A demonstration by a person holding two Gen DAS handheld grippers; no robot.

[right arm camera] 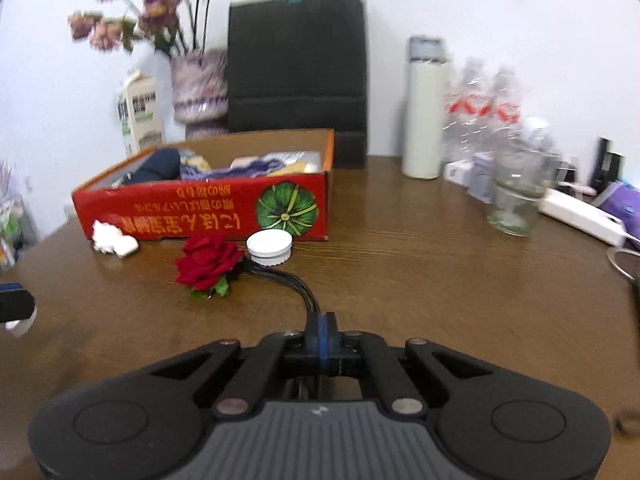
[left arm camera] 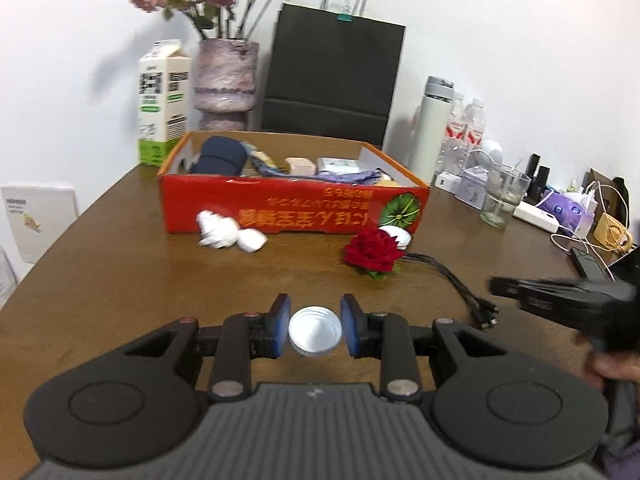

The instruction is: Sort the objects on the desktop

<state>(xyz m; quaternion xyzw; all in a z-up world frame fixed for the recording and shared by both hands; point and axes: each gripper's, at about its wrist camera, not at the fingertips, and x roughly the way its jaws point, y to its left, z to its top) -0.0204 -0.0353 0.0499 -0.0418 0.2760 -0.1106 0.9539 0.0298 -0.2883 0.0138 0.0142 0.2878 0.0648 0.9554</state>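
My left gripper (left arm camera: 315, 318) is shut on a small round white lid (left arm camera: 315, 336), held just above the brown table (left arm camera: 120, 280). My right gripper (right arm camera: 322, 330) is shut on a bundle of black cables (right arm camera: 296, 284) that runs back toward a red rose (right arm camera: 208, 264). The rose (left arm camera: 374, 254) lies in front of a red cardboard box (left arm camera: 292, 206) holding several items. A crumpled white tissue (left arm camera: 230, 234) and a second white lid (right arm camera: 269, 246) lie against the box front. The right gripper (left arm camera: 520, 292) shows blurred at the right edge of the left wrist view.
Behind the box stand a milk carton (left arm camera: 164, 104), a vase of dried flowers (left arm camera: 224, 80) and a black paper bag (left arm camera: 332, 76). At the right are a white flask (right arm camera: 426, 108), water bottles (right arm camera: 480, 120), a glass (right arm camera: 516, 200), chargers and cords.
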